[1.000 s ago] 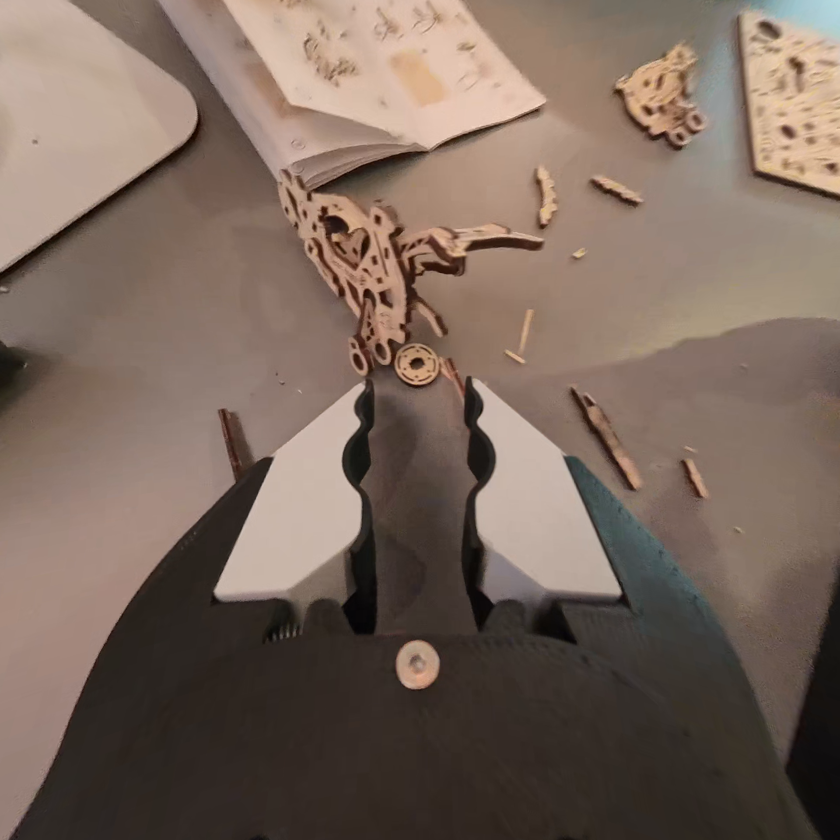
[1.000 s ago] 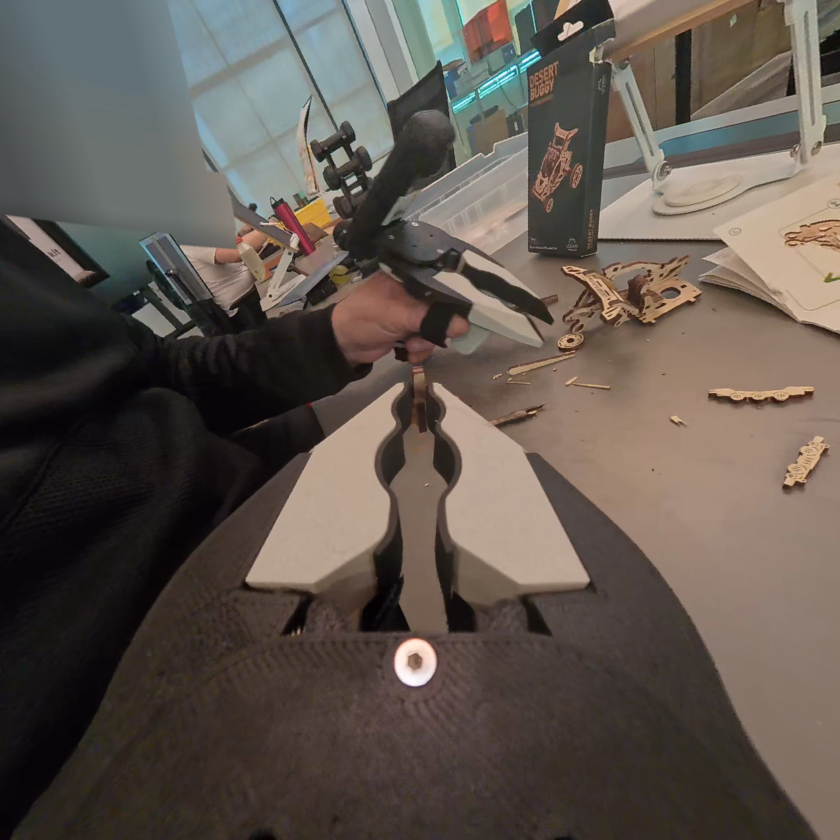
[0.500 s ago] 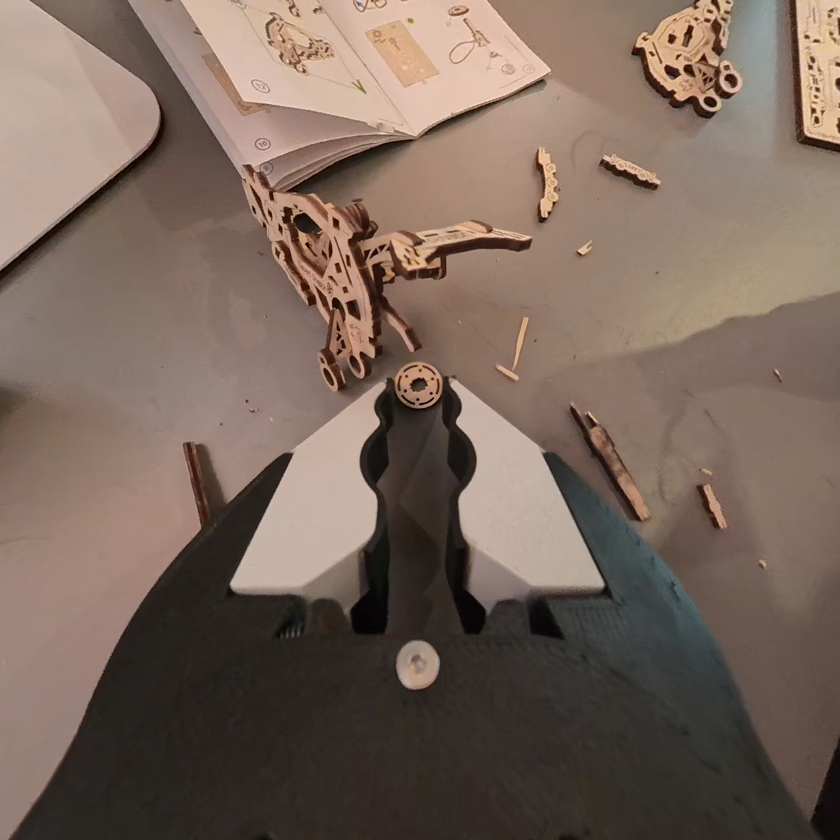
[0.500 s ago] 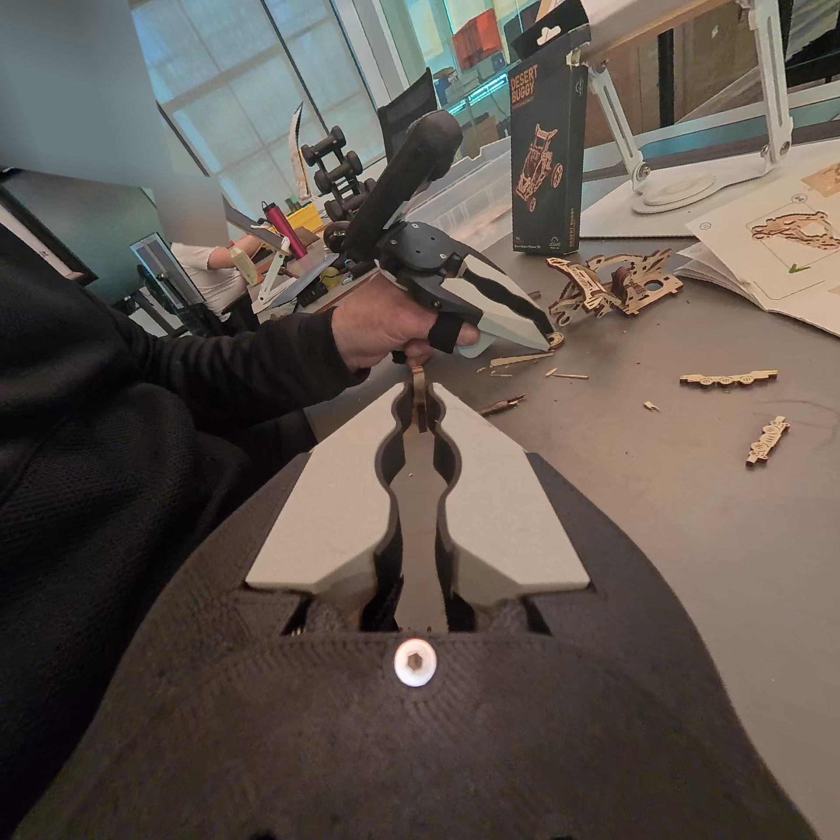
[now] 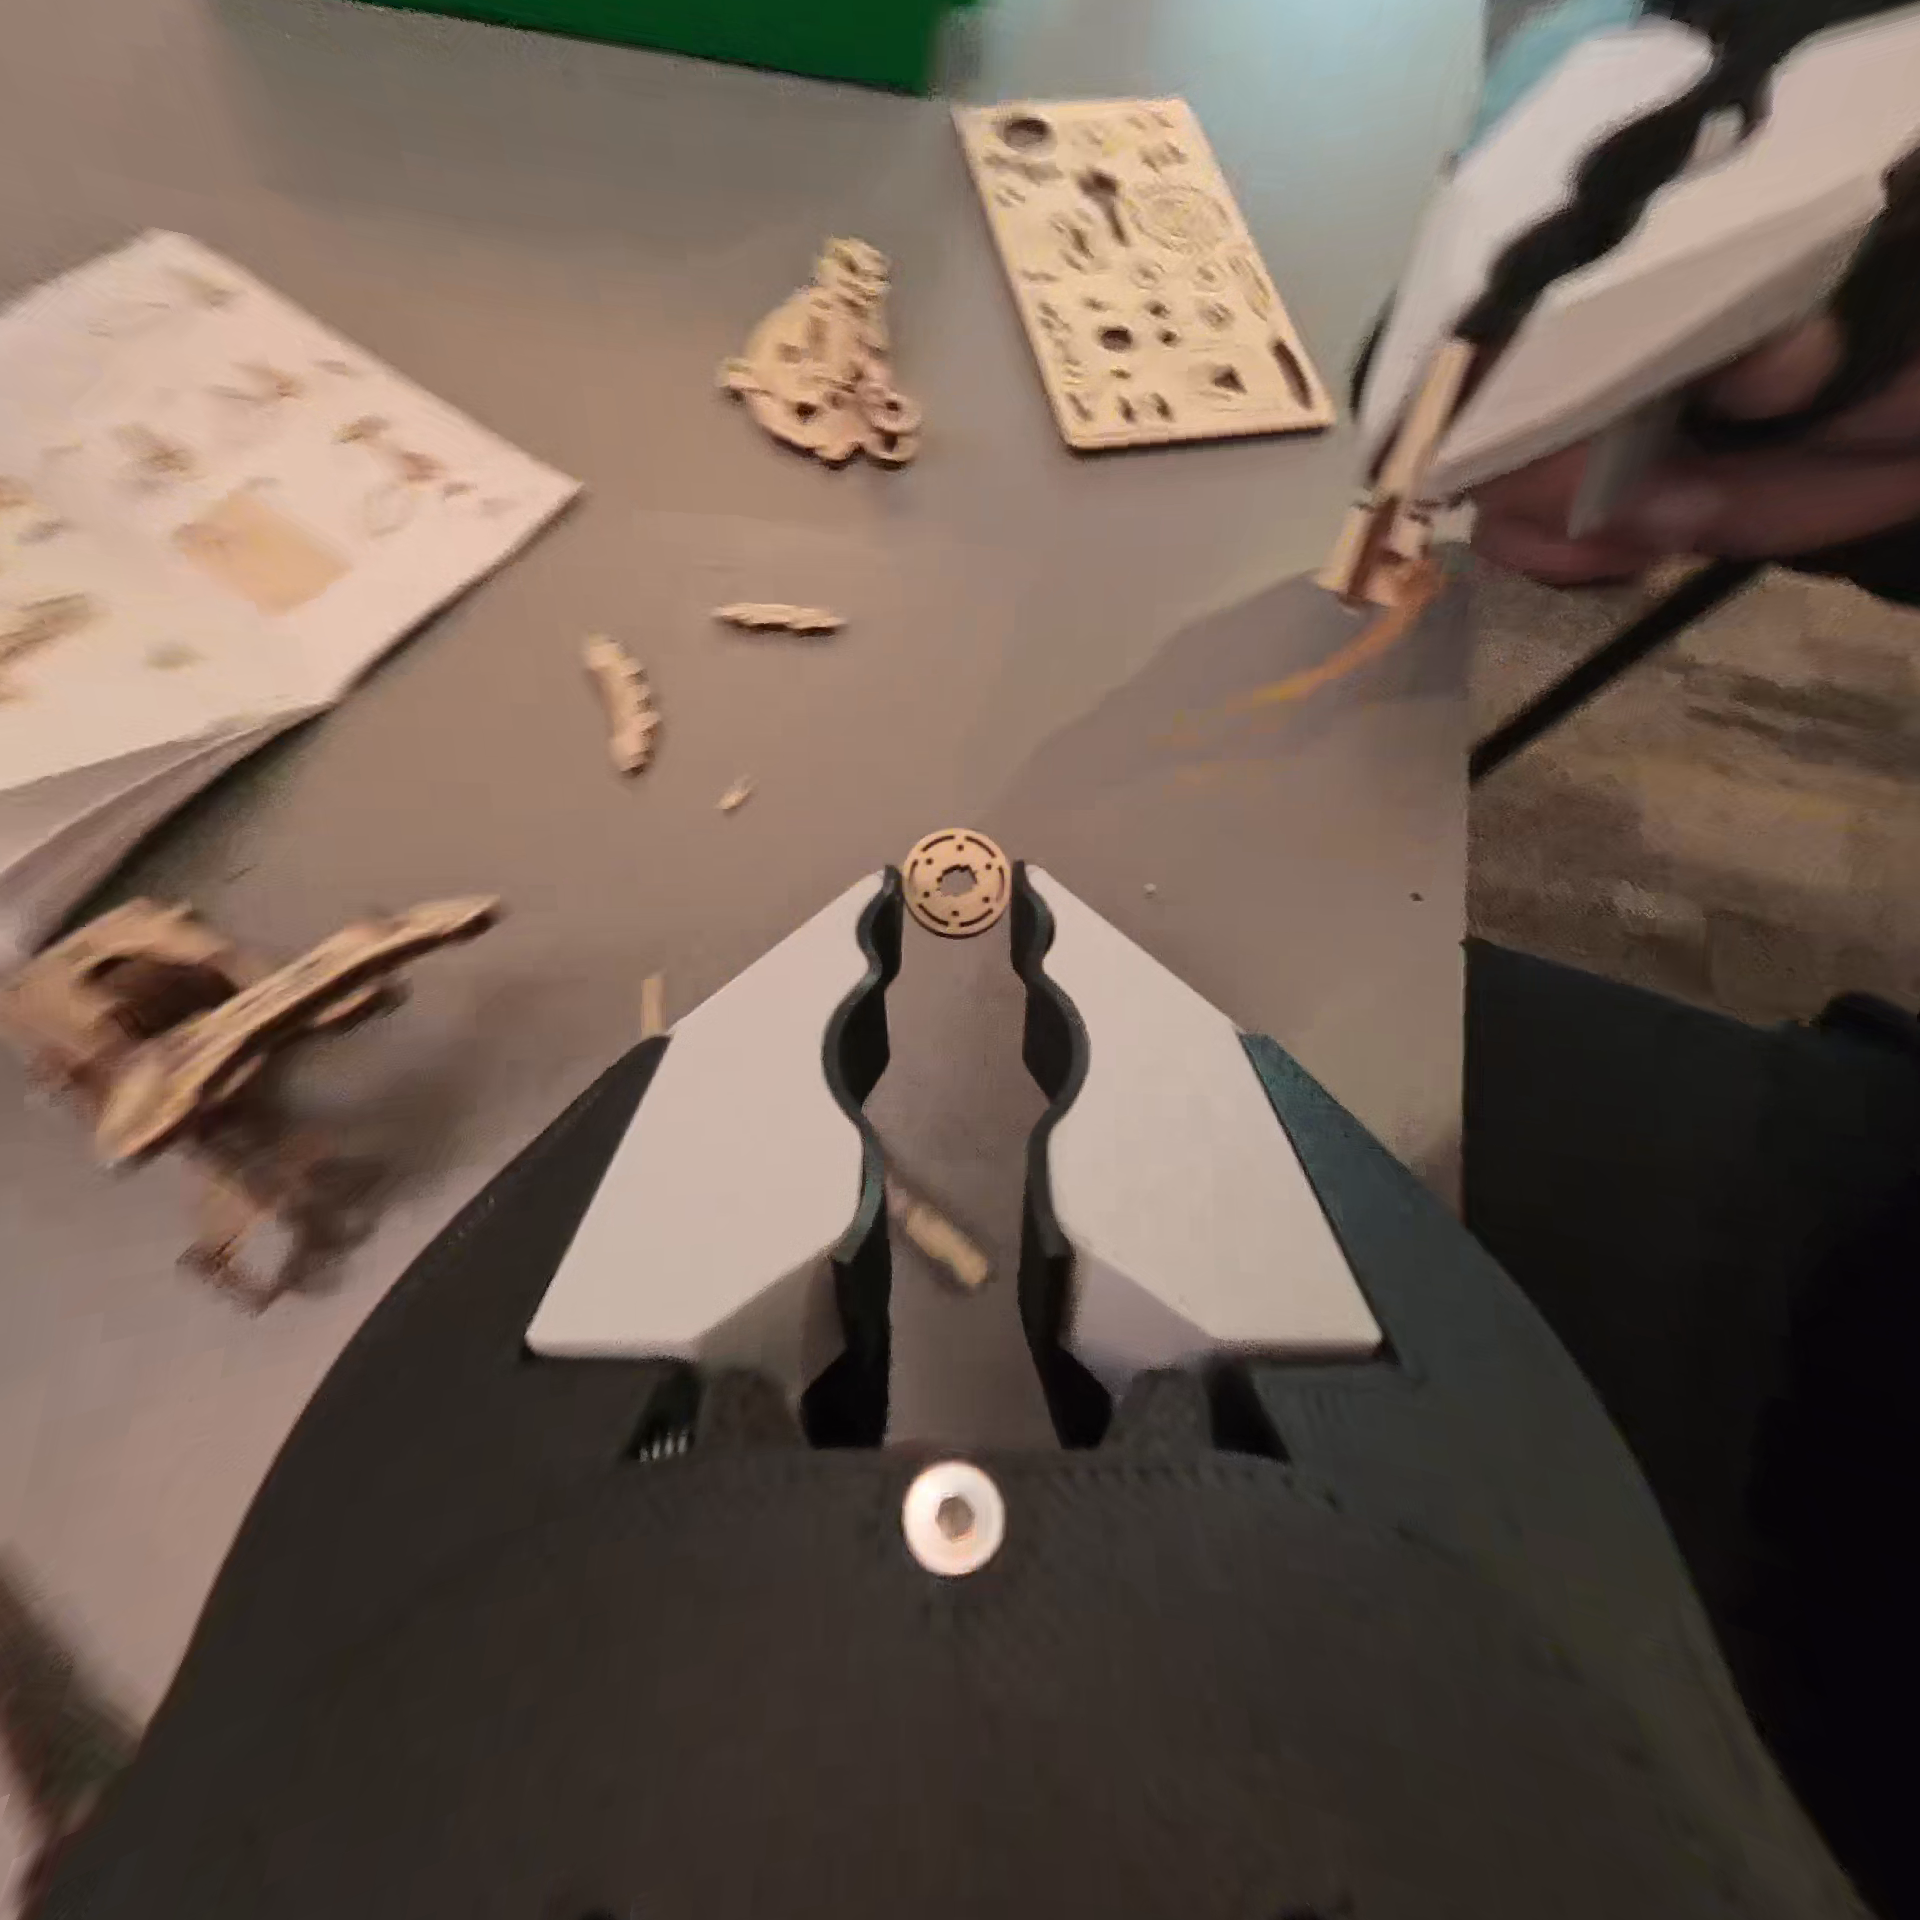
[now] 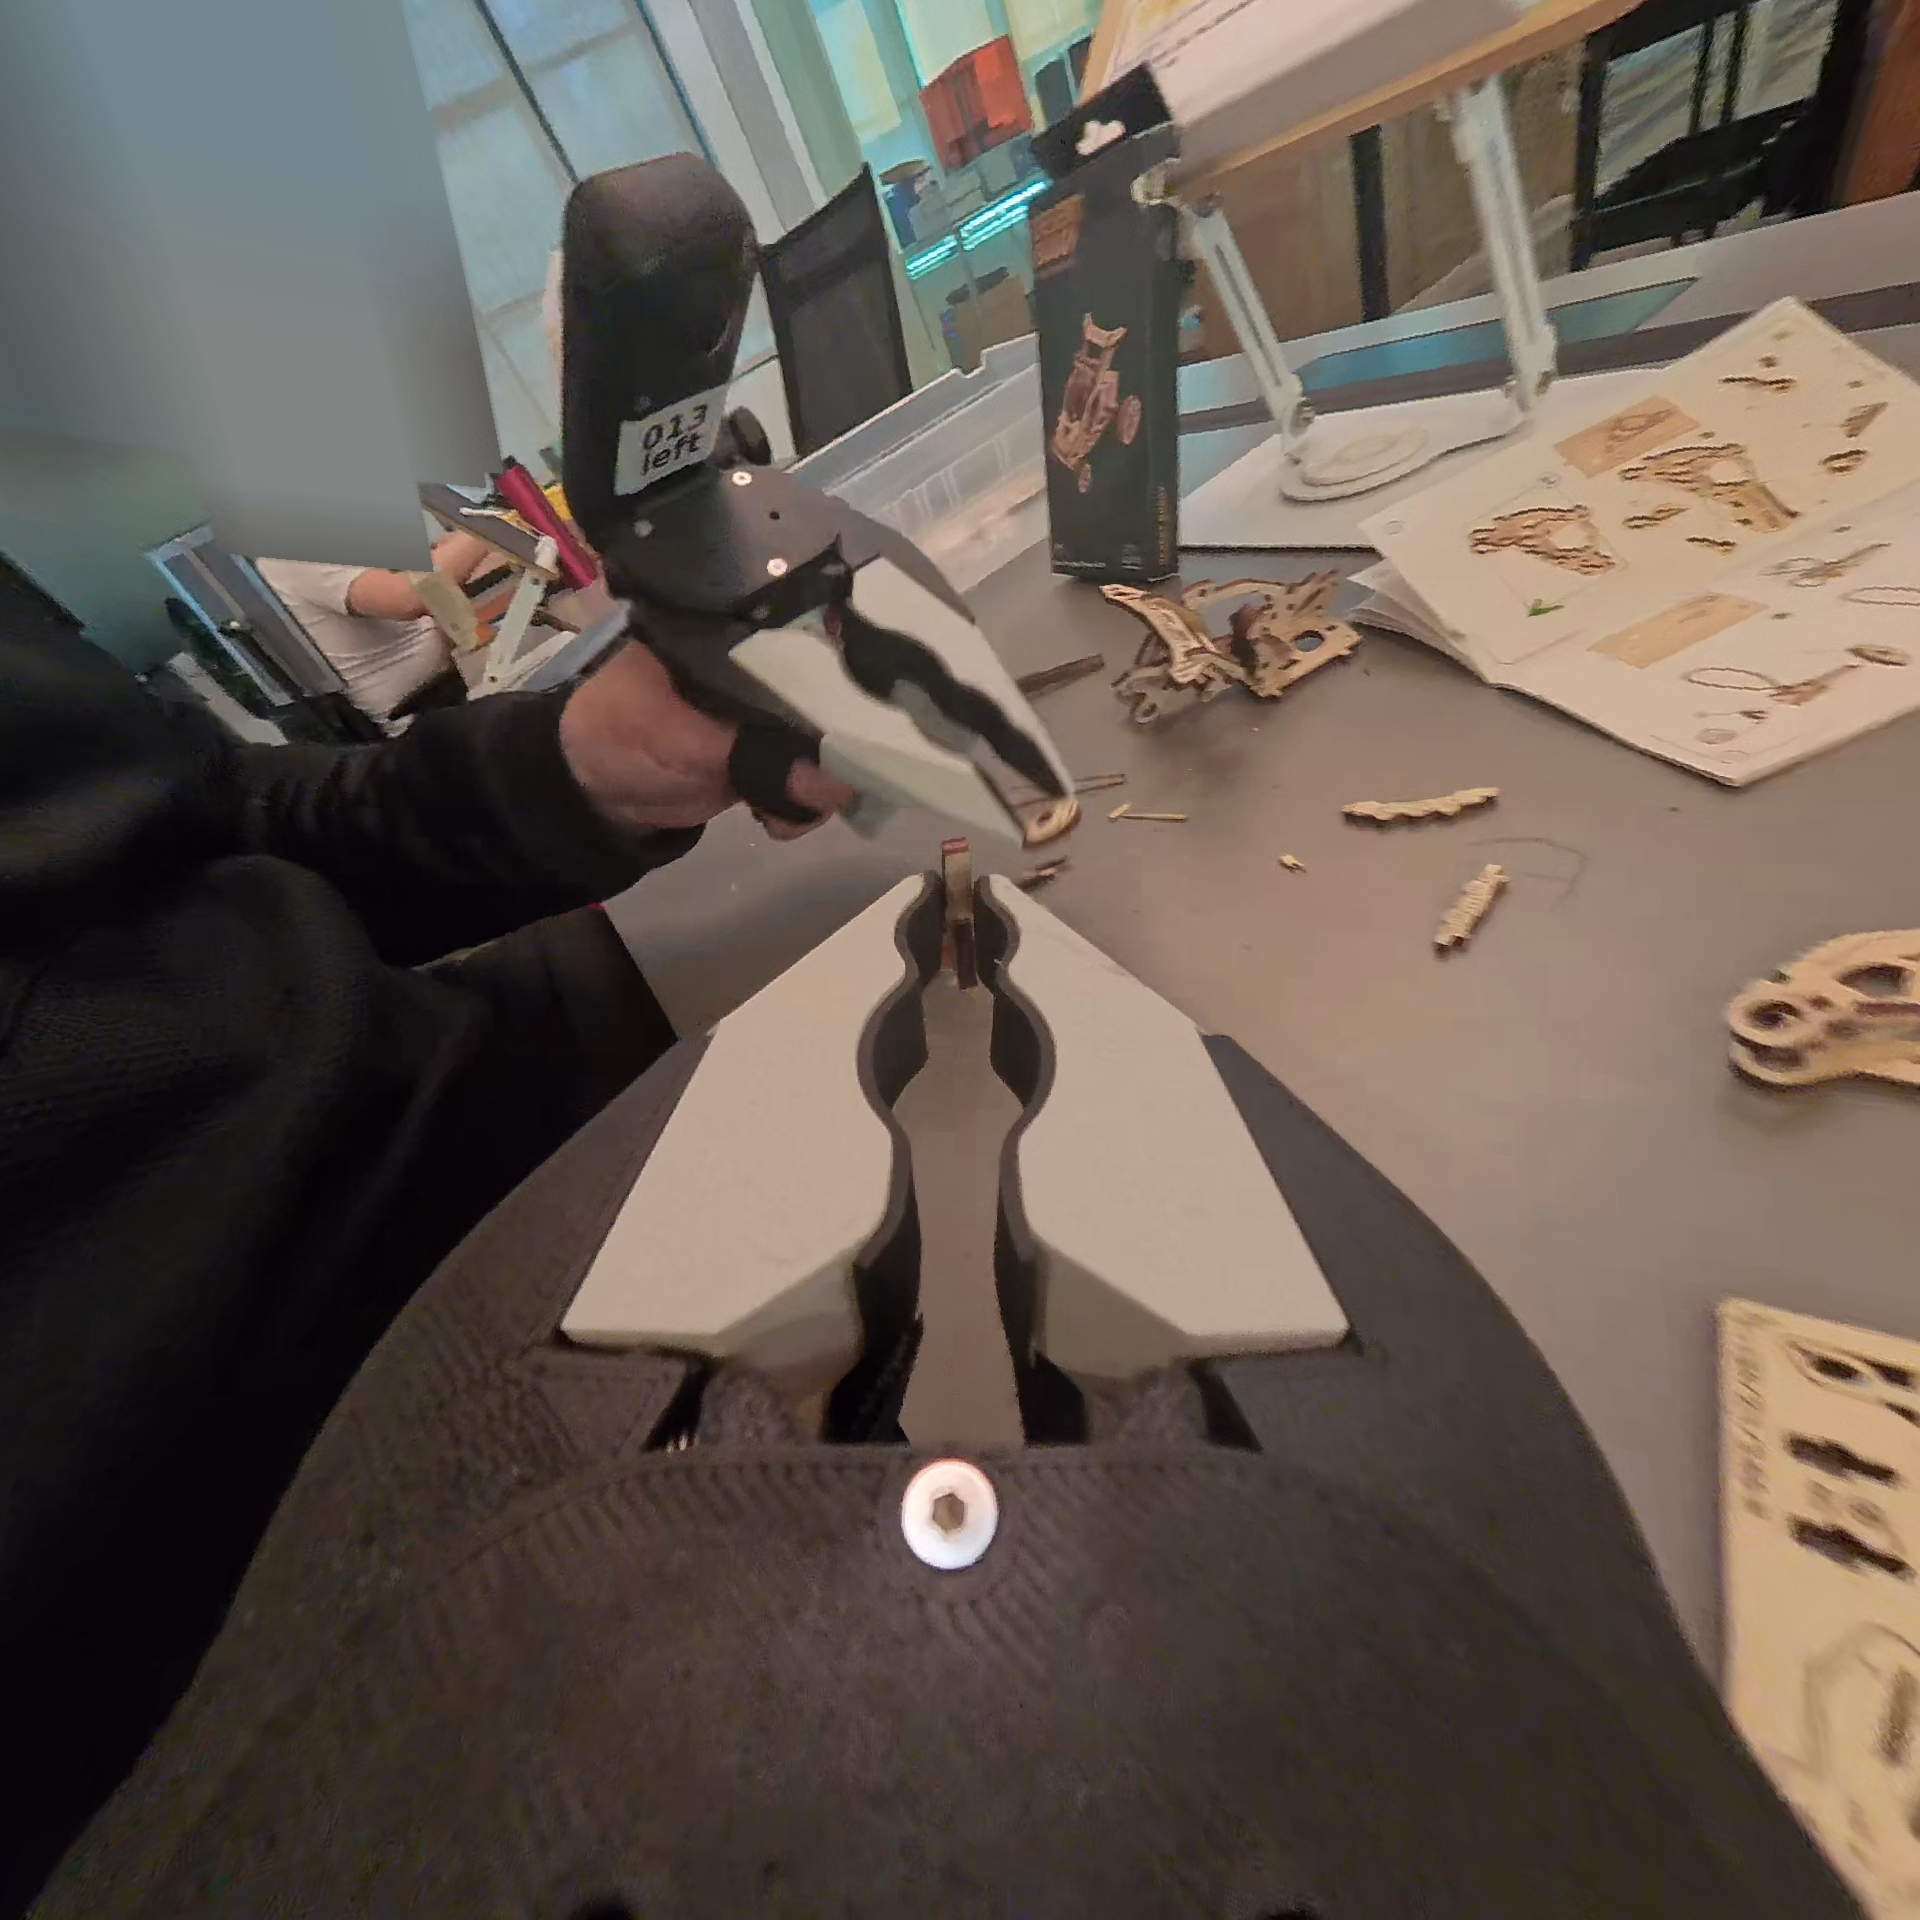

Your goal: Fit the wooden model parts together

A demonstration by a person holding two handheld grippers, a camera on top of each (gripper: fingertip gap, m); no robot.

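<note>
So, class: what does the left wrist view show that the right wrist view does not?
Only the left wrist view shows the disc's face, pierced with holes, between the left tool's tips. Only the right view shows the tall dark box and the white stand. Both show the booklet, the half-built model and the part sheet.

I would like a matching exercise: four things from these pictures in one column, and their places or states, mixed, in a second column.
1. disc
2. slim part
3. booklet
4. box

a. stands upright on the table
b. lies open on the table
c. between the left claw's tips
d. between the right claw's tips

Pairs: 1-c, 2-d, 3-b, 4-a
</note>
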